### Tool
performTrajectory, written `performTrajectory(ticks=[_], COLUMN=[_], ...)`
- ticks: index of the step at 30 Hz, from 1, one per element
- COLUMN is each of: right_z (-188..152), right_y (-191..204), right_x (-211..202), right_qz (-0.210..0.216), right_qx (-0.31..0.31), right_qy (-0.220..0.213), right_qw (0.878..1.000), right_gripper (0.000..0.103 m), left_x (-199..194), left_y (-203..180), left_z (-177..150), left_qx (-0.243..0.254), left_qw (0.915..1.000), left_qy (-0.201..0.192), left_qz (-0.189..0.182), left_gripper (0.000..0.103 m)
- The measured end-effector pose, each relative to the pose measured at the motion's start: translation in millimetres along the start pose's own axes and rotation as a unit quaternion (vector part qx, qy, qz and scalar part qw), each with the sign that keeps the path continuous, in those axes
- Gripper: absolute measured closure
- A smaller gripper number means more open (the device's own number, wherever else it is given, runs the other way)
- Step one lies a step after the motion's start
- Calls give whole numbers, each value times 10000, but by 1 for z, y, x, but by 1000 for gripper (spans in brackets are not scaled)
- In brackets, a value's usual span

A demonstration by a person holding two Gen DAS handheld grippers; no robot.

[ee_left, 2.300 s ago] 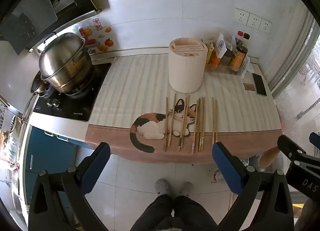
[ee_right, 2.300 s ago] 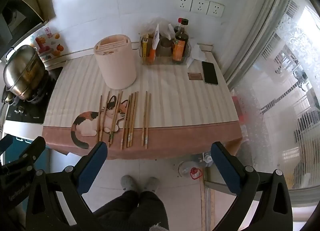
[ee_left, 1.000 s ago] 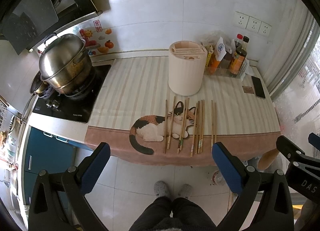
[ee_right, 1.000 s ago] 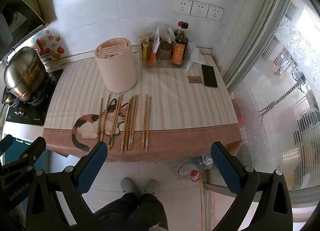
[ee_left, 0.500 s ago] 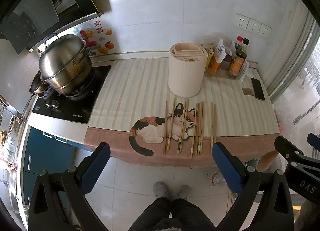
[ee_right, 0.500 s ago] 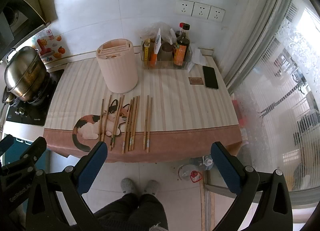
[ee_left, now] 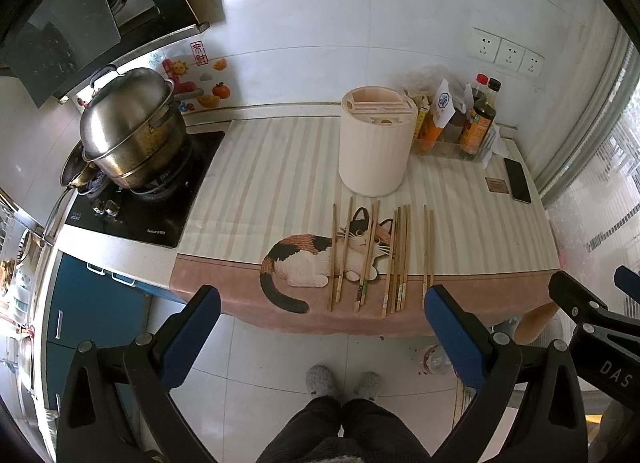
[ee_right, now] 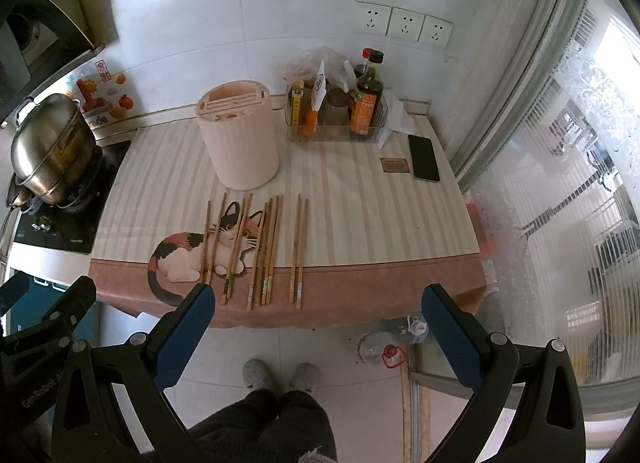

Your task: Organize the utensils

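Observation:
Several wooden chopsticks point(ee_left: 394, 259) point(ee_right: 266, 247) lie side by side on a striped cat-print mat point(ee_left: 280, 191) point(ee_right: 360, 215), their ends near the counter's front edge. Behind them stands a cream cylindrical utensil holder point(ee_left: 375, 147) point(ee_right: 239, 135) with slots in its top. My left gripper point(ee_left: 322, 309) hangs open above the floor, in front of the counter and below the chopsticks. My right gripper point(ee_right: 318, 305) is likewise open and holds nothing, back from the counter edge.
A steel pot point(ee_left: 132, 131) sits on the stove point(ee_left: 136, 207) at the left. Sauce bottles in a clear tray point(ee_right: 340, 111), a phone point(ee_right: 424, 158) and a small card point(ee_right: 395, 165) occupy the back right. A person's slippered feet point(ee_left: 344, 381) stand on the tiled floor; a window point(ee_right: 560, 183) is at right.
Both grippers have drifted slightly closer to the counter and a little upward; the chopsticks and holder have not moved. Both stay open.

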State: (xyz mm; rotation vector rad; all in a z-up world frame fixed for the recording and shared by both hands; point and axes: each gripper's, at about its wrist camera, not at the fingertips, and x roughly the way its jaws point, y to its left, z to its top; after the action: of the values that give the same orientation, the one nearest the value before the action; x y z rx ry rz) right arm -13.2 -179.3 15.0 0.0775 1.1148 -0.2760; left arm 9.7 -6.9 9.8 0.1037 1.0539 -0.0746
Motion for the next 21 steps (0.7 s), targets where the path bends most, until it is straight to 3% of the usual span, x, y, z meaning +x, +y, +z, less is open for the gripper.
performTrajectory(ticks=[21], right_z=[5], right_y=[4], right_x=[1], right_qz=[-12], right_qx=[7], right_qy=[-12], right_qw=[10000], right_gripper=[0], left_x=[1], left_y=[9], left_z=[7], left_qx=[15], left_qw=[10000], left_qy=[-49], left_qz=[-79], left_gripper=[0])
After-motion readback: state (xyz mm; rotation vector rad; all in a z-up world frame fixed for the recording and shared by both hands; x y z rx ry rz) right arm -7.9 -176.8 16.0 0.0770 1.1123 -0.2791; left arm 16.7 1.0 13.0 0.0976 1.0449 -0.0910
